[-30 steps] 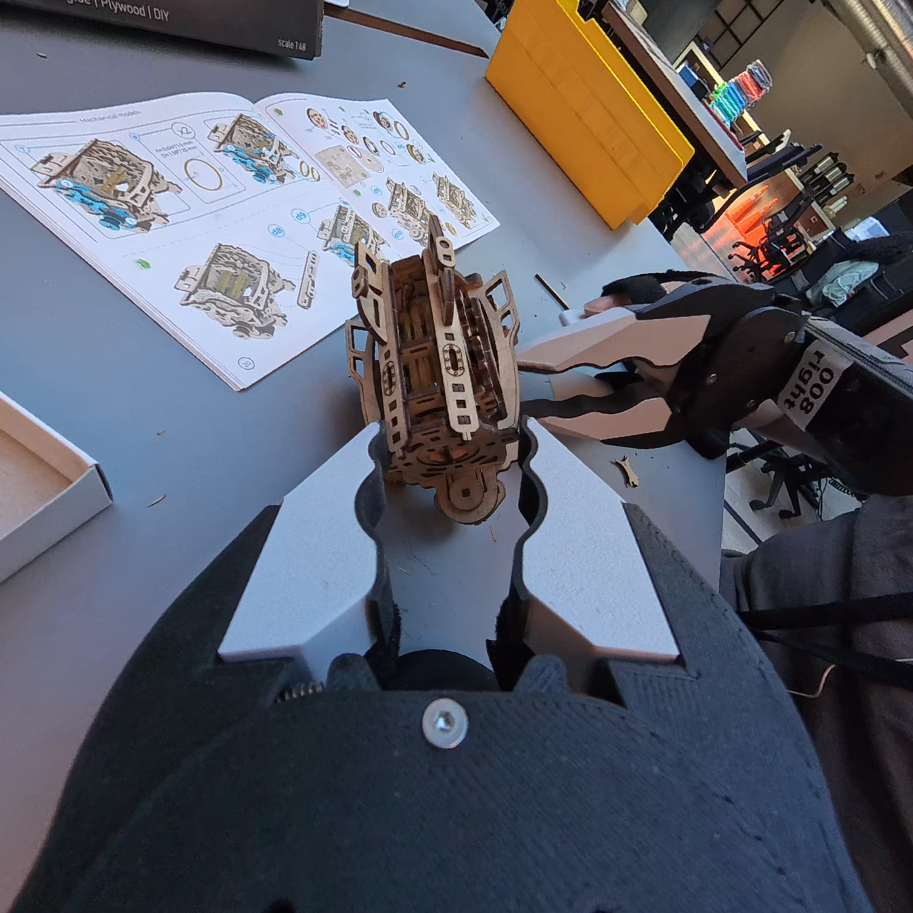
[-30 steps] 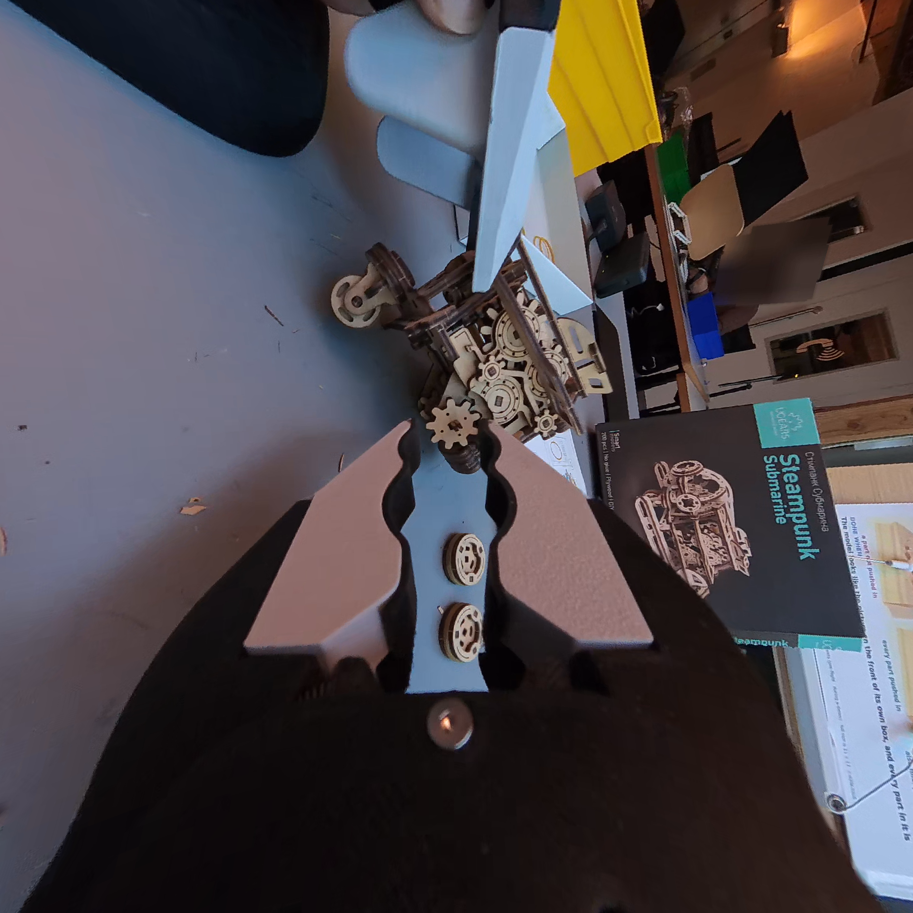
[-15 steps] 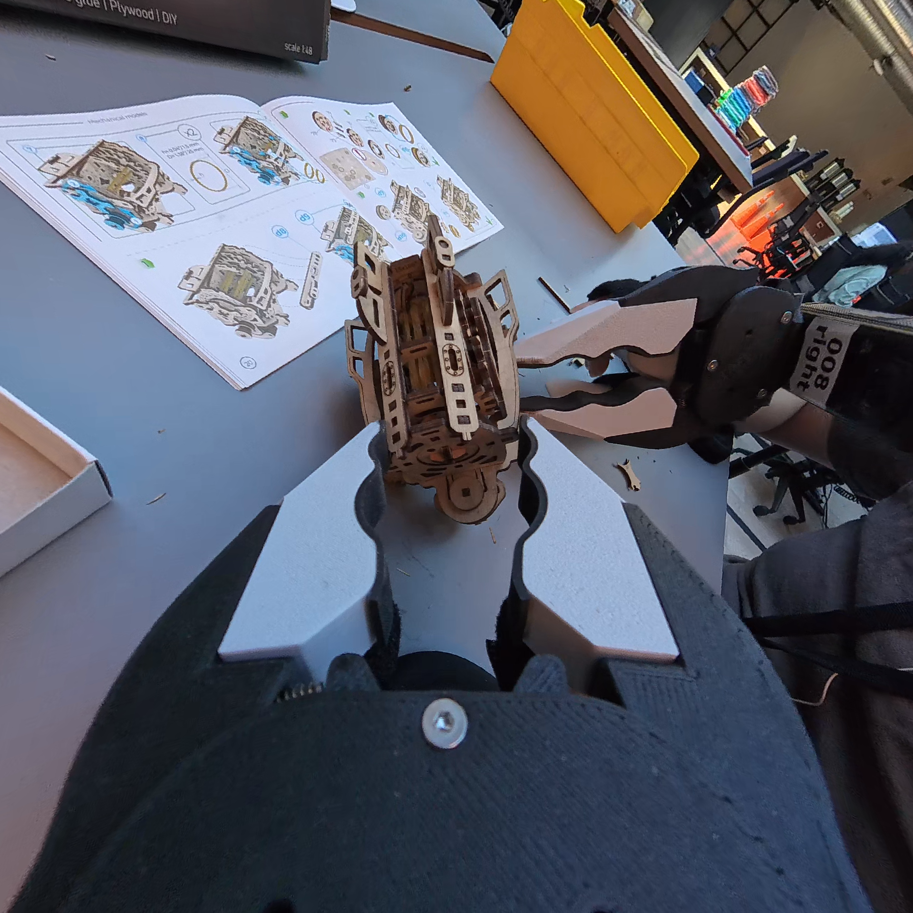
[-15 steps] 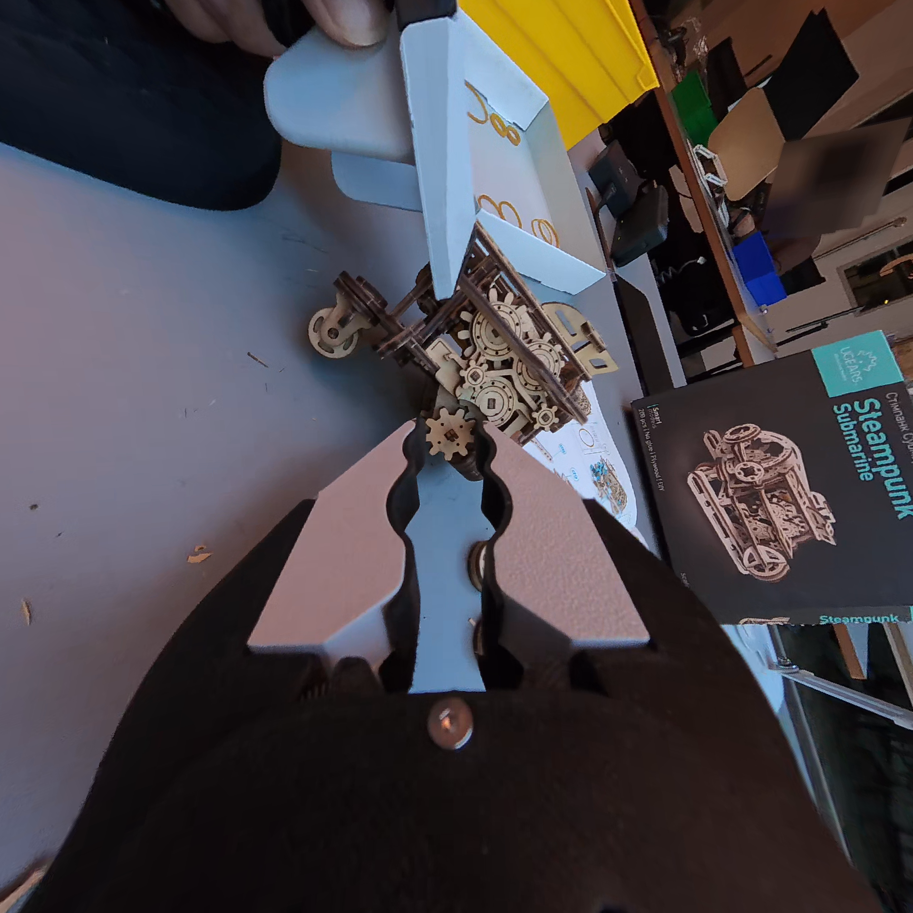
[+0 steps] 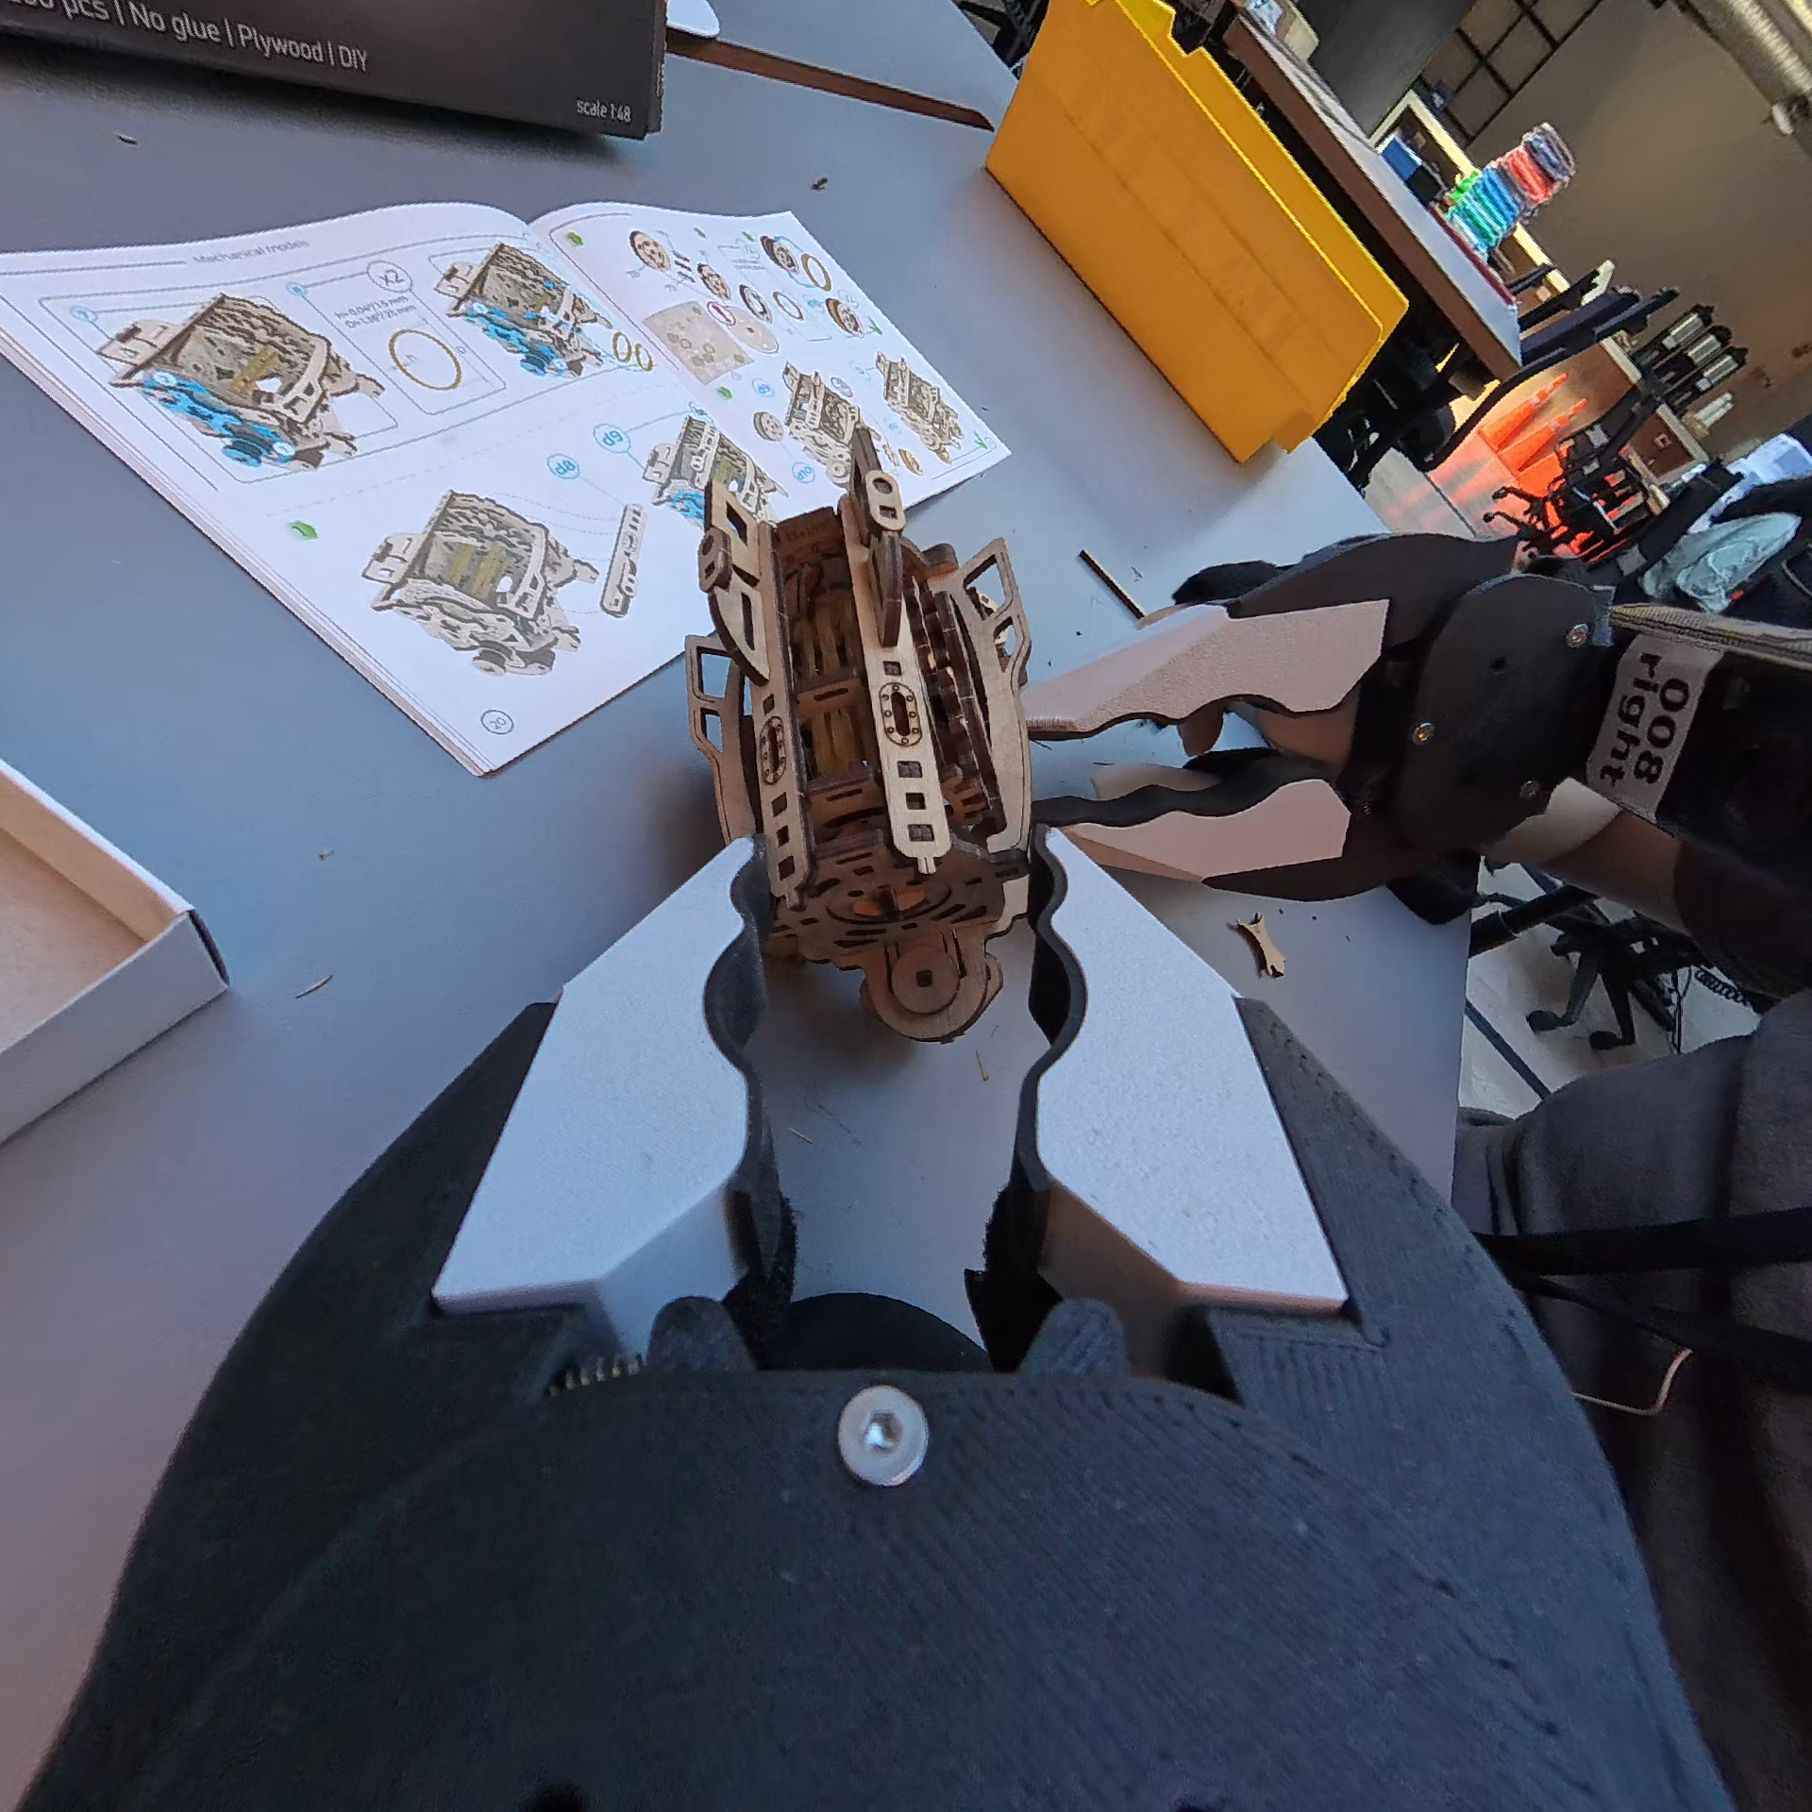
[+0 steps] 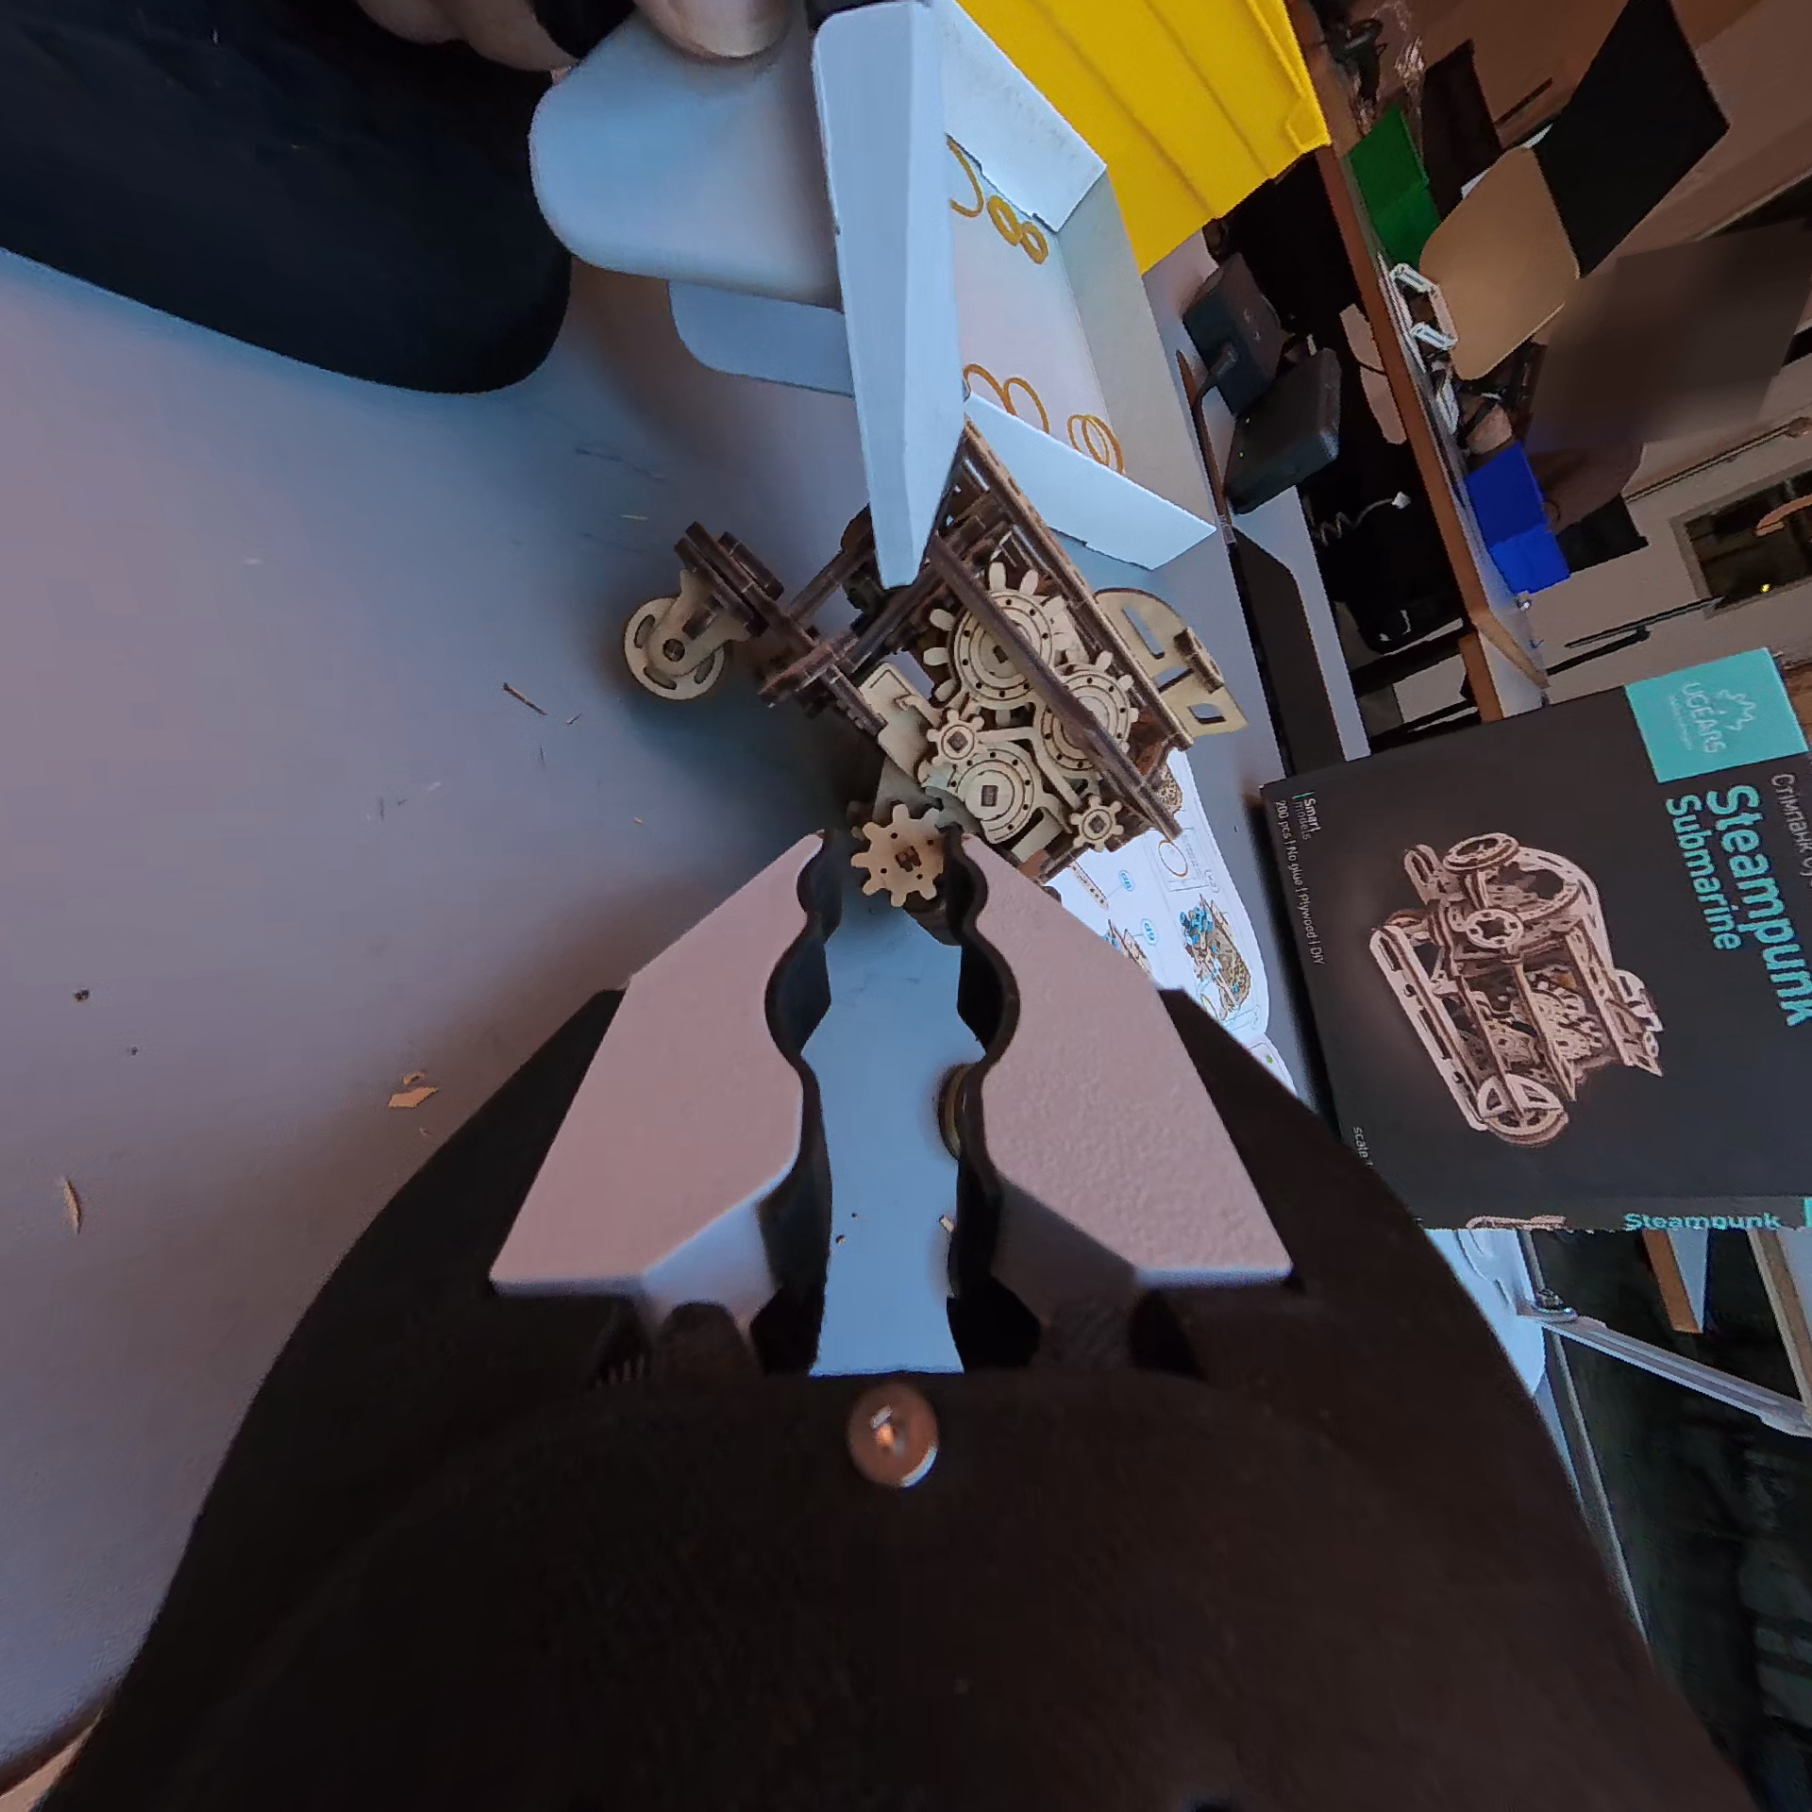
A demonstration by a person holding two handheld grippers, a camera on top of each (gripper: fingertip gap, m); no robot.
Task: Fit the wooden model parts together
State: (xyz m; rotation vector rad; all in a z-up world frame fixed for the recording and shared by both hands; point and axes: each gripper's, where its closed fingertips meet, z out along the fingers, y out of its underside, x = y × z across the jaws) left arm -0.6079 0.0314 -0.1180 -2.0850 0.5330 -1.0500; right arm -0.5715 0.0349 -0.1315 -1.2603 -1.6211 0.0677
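A partly built wooden model (image 5: 863, 735) stands tilted on the grey table (image 5: 294, 833). My left gripper (image 5: 892, 882) is shut on its lower end. In the right wrist view the model (image 6: 1010, 686) shows its gears and a small wheel sticking out to the left, with a left finger (image 6: 892, 343) against it. My right gripper (image 6: 892, 858) is shut on a small toothed wooden gear (image 6: 897, 868) and holds it against the model's gear side. In the left wrist view the right gripper (image 5: 1039, 775) touches the model's right side; the gear is hidden there.
An open instruction booklet (image 5: 471, 412) lies behind the model, a dark kit box (image 6: 1569, 931) and a yellow bin (image 5: 1177, 226) beyond. A white tray (image 5: 78, 941) sits at the left. Wood scraps (image 5: 1265, 946) lie near the table's right edge. A wooden disc (image 6: 949, 1108) peeks from behind my right finger. Tip to tip, the grippers are about 5 cm apart.
My right gripper has turned and shifted slightly while keeping the gear at the model. Two wooden discs seen between its fingers have slid behind the right finger. The left gripper held still.
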